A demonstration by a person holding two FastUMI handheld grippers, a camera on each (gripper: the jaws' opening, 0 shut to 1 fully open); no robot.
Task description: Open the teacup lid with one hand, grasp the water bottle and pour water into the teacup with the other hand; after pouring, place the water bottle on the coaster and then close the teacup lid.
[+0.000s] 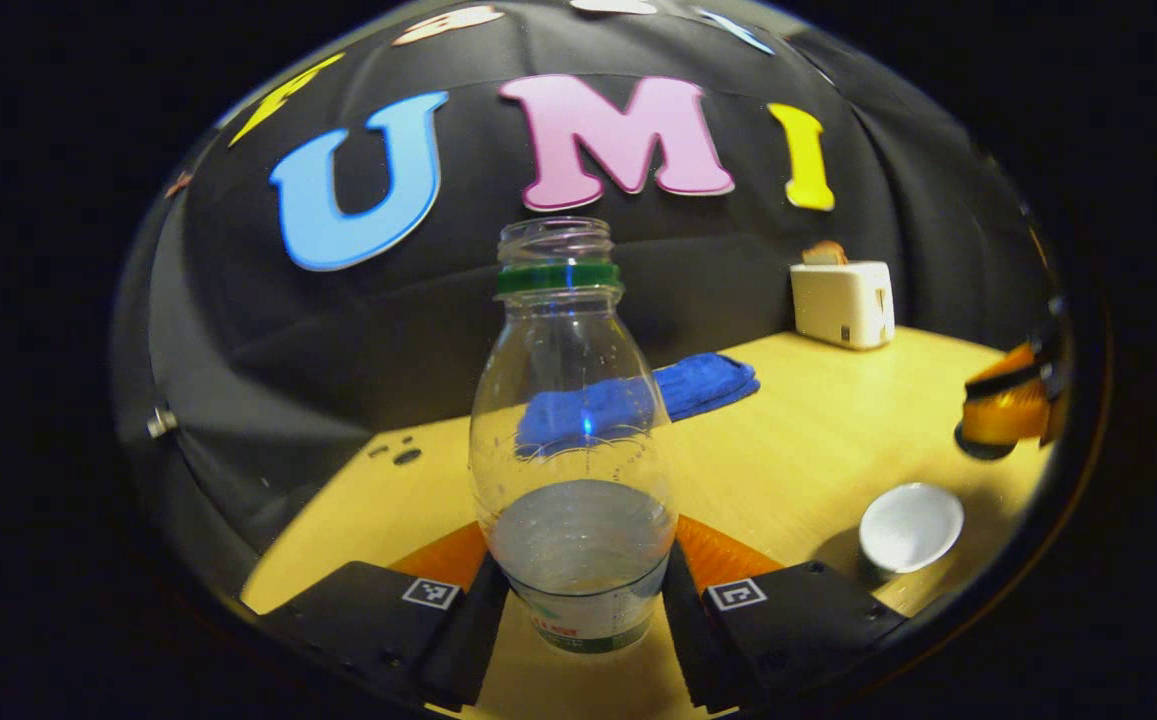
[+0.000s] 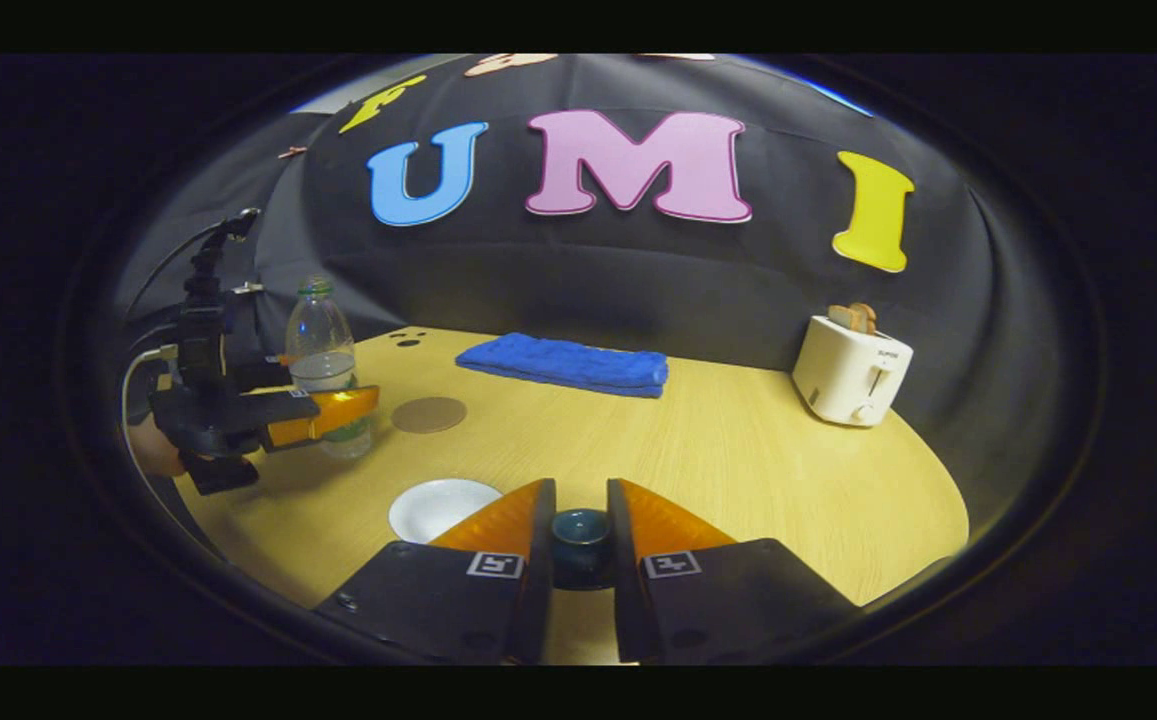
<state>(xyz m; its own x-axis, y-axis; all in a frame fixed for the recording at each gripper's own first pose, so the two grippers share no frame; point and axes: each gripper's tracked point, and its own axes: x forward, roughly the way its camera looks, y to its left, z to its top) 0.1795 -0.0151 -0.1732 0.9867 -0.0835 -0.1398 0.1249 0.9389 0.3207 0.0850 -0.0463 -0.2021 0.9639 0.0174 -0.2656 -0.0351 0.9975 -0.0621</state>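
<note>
A clear water bottle (image 1: 578, 420) with a green neck ring and no cap stands upright, water filling its lower part. My left gripper (image 1: 583, 592) is shut on its base; the right gripper view shows that gripper (image 2: 323, 412) and the bottle (image 2: 318, 345) at the table's left. The white teacup (image 1: 910, 525) sits open on the table, close left of my right gripper (image 2: 580, 515) as the teacup (image 2: 441, 508) shows there. My right gripper is shut on the dark lid (image 2: 580, 538). A round brown coaster (image 2: 428, 414) lies just right of the bottle.
A folded blue towel (image 2: 568, 364) lies at the back of the wooden table (image 2: 738, 460). A white toaster (image 2: 850, 383) holding toast stands at the back right. A hand (image 2: 153, 450) holds the left gripper at the table's left edge.
</note>
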